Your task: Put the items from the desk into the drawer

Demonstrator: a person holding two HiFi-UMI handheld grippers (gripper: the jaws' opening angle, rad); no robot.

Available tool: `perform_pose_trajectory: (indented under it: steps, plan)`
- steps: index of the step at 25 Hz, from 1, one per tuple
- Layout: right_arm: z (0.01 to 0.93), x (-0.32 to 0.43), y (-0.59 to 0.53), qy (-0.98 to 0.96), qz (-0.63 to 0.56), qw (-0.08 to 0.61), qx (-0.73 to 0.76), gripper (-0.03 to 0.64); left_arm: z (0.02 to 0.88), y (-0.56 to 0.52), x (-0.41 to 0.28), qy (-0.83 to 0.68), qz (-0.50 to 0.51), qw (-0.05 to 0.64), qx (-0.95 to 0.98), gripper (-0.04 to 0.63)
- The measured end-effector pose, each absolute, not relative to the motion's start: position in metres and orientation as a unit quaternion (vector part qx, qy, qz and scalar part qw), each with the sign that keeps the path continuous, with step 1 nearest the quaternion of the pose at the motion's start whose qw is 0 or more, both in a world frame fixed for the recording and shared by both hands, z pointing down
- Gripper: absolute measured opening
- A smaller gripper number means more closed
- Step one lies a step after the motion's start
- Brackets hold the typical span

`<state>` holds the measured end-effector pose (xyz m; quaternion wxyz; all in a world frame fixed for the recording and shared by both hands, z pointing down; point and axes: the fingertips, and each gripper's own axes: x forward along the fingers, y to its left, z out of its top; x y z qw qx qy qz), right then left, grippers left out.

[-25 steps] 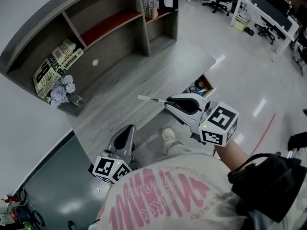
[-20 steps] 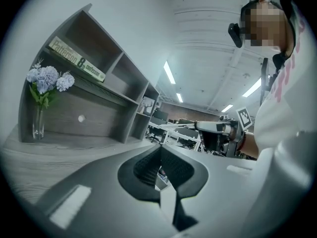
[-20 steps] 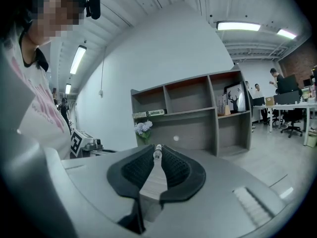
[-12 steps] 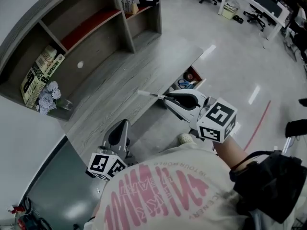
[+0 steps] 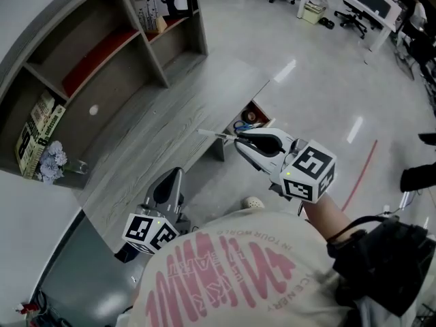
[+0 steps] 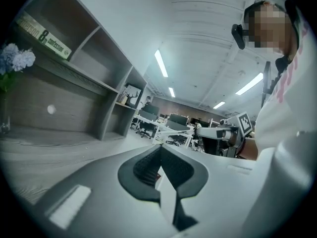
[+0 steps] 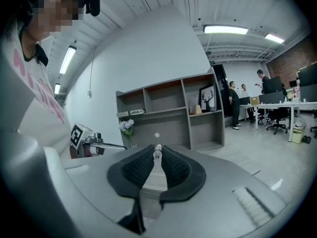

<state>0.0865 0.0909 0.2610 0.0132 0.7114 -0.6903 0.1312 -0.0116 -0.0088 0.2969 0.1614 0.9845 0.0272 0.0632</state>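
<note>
In the head view, a white pen [image 5: 214, 135] was seen gripped in the right tongs [image 5: 238, 142], held level over the front edge of the surface [image 5: 170, 128], near the open drawer [image 5: 264, 112] at its right end. The left tongs [image 5: 176, 177] were held lower, off the front edge.

In the left gripper view, the left tongs [image 6: 158, 155] were pressed together with nothing between them.

In the right gripper view, the right tongs [image 7: 157, 148] were nearly closed, clamped on the pen [image 7: 157, 152].
</note>
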Motion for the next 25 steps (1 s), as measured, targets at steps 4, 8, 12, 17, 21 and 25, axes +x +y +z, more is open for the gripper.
perform_pose_trajectory:
  steps: [4,8,12,17,21,25]
  plan:
    - [0.264,0.117,0.103,-0.688,0.137,0.011,0.713,0.049,0.3,0.004,0.02,0.033,0.071,0.163,0.983,0.02]
    - [0.27,0.146,0.115,-0.687,0.146,0.014,0.712,0.049,0.303,0.012,0.05,0.029,0.068,0.163,0.984,0.02]
    - [0.277,0.174,0.122,-0.691,0.151,0.016,0.706,0.049,0.307,0.019,0.079,0.02,0.068,0.169,0.983,0.02]
    - [0.286,0.206,0.133,-0.702,0.161,0.028,0.693,0.049,0.316,0.031,0.111,0.008,0.068,0.167,0.983,0.02]
    - [0.294,0.228,0.139,-0.714,0.169,0.033,0.679,0.049,0.317,0.042,0.133,-0.006,0.067,0.173,0.983,0.02]
    - [0.307,0.241,0.141,-0.727,0.179,0.036,0.662,0.05,0.325,0.047,0.143,-0.03,0.066,0.18,0.981,0.02]
